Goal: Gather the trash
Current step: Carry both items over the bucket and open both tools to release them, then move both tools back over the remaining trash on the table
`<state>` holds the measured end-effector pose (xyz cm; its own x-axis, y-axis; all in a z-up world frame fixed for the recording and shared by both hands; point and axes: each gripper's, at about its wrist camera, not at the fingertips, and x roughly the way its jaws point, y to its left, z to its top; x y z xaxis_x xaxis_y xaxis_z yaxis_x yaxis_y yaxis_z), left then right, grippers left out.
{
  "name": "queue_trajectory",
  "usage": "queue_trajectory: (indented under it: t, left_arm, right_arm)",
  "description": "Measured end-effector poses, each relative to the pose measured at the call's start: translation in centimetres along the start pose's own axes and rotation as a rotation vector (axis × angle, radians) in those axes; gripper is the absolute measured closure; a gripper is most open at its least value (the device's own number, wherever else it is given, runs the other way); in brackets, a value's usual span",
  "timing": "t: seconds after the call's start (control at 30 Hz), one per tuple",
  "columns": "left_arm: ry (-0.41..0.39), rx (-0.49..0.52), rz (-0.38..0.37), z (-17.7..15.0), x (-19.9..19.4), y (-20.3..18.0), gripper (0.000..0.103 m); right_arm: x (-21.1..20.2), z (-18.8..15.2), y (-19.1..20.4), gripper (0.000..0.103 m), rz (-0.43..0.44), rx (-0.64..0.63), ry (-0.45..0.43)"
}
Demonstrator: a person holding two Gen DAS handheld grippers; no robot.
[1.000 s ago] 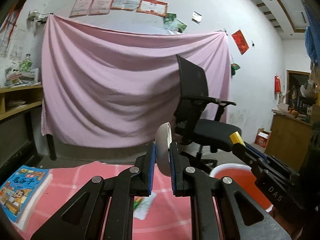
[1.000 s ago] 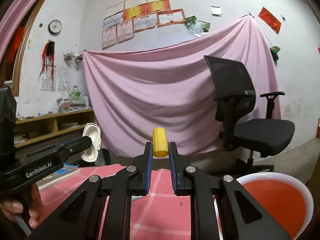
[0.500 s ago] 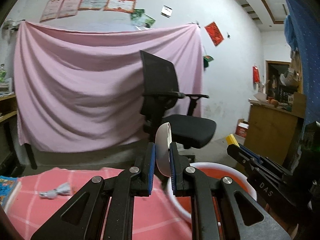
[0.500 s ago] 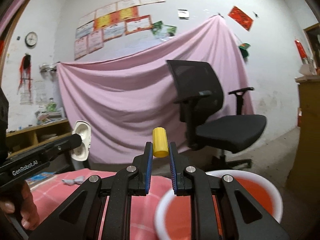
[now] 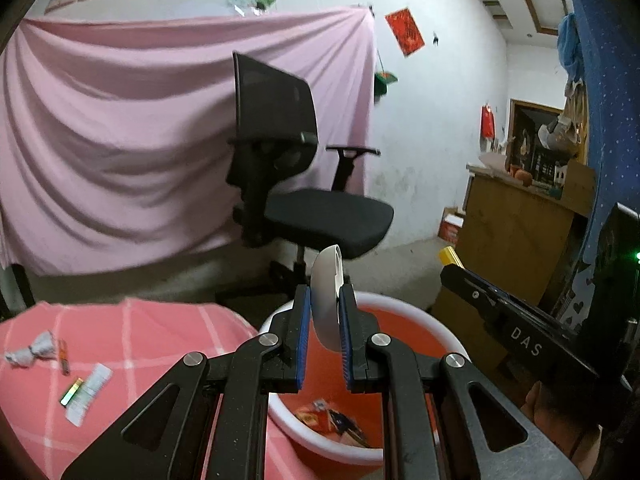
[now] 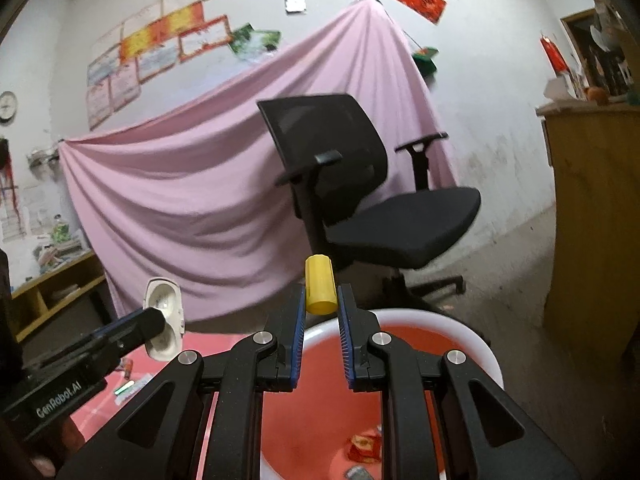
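both hands have swung away from the pink checked tablecloth (image 5: 132, 332) and now hang over the red plastic basin with a white rim (image 5: 404, 308), which has slid into full view with wrappers already at its bottom; to me the drop looks next. the left gripper (image 5: 325, 320) is clamped on a white curved plastic shell (image 5: 326, 280), the right gripper (image 6: 320, 316) pinches a small yellow plastic cylinder (image 6: 319, 284). crumpled paper scraps (image 5: 32, 354) still lie far left on the cloth.
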<state>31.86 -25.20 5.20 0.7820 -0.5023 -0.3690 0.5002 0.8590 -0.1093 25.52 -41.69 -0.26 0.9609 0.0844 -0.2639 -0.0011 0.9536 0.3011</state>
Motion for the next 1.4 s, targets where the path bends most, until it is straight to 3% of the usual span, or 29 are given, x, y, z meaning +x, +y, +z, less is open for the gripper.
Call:
queue_trajectory:
  t: [0.27, 0.53, 0.87, 1.23, 1.4]
  left_arm:
    - [0.124, -0.045, -0.009, -1.4, 2.8, -0.9, 0.092]
    - [0.193, -0.046, -0.015, -2.2, 3.9, -1.3, 0.089]
    - [0.178, -0.052, 0.013, -2.4, 3.1, -0.4, 0.089]
    - [0.097, -0.08, 0.099, -1.3, -1.1, 3.0, 0.089]
    - [0.045, -0.105, 0.159, -0.8, -3.8, 5.8, 0.089]
  right_arm:
    - [1.6, -0.5, -2.1, 0.089, -0.03, 0.073, 0.107]
    - [2.2, -0.7, -3.1, 0.088, -0.04, 0.103, 0.153]
    - [2.2, -0.7, -2.7, 0.088, -0.038, 0.091, 0.155]
    - [2.3, 0.0, 0.6, 0.088, 0.001, 0.04, 0.107]
    - [2.4, 0.1, 3.5, 0.074, 0.036, 0.008, 0.072]
